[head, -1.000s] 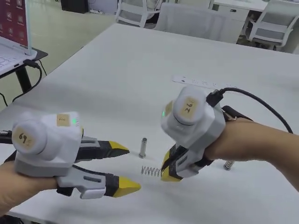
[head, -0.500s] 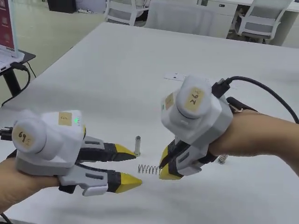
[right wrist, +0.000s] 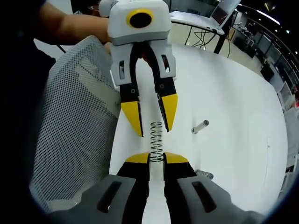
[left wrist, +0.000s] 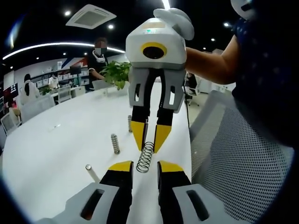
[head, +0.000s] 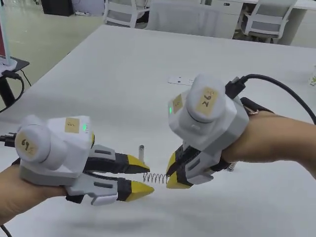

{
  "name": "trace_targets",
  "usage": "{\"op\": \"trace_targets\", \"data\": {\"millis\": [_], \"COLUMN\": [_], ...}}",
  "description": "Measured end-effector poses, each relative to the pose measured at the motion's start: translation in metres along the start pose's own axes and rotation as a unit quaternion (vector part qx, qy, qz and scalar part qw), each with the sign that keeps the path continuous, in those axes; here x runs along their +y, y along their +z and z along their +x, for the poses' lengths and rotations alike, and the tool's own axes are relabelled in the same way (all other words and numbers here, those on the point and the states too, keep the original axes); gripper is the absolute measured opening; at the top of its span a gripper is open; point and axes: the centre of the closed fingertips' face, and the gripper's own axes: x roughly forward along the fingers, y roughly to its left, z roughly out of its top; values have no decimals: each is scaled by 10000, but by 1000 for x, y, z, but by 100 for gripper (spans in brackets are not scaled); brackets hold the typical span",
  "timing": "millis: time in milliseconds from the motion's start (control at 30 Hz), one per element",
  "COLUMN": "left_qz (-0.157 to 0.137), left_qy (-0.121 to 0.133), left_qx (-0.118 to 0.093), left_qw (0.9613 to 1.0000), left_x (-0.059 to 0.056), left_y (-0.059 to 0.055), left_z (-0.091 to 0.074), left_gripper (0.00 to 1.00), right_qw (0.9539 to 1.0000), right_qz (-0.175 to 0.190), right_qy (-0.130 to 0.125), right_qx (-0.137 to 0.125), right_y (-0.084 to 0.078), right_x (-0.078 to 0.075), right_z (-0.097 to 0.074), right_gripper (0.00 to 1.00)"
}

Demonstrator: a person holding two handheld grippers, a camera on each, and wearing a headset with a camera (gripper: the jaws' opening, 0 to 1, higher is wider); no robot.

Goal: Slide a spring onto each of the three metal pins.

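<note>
My right gripper [head: 173, 181] is shut on one end of a thin wire spring [head: 155, 177], which it holds level and just above the white table [head: 123, 79]. The spring's free end reaches between the yellow tips of my left gripper [head: 143, 176], whose jaws stand open around it. In the left gripper view the spring [left wrist: 145, 156] runs from my own open jaws up to the right gripper [left wrist: 150, 136]. A bare metal pin [head: 141, 150] stands just behind the spring. Two pins wearing springs [left wrist: 114, 143] [left wrist: 130, 123] stand farther off.
A white power strip [head: 180, 80] lies mid-table, and a black cable [head: 276, 86] trails from my right gripper. Office chairs [head: 261, 19] stand beyond the far edge. A grey mesh chair [right wrist: 79, 116] sits below the near table edge.
The two grippers have drawn closer together. The spring's free end now lies between the left gripper's open tips. The camera has shifted, so the pin sits further left.
</note>
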Motion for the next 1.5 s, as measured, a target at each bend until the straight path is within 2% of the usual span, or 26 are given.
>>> {"op": "trace_targets", "data": {"millis": [367,500,1133,1500], "left_qz": [137,188,298,372], "left_qy": [-77,-68,-211,-247], "left_qx": [45,43,102,-66], "left_qw": [9999,9998,9993,9990], "left_x": [-5,-6,-10,-14], "left_y": [2,3,1,14], "left_z": [4,3,3,1], "left_gripper": [8,4,2,2], "right_qw": [9999,9999,9998,9998], "right_qz": [-110,-156,-211,-133], "right_qy": [-4,18,68,140], "right_qx": [1,14,8,32], "right_y": [1,1,0,-5], "right_x": [2,4,5,6], "right_z": [-4,-4,-3,5], "right_gripper": [8,8,9,11]}}
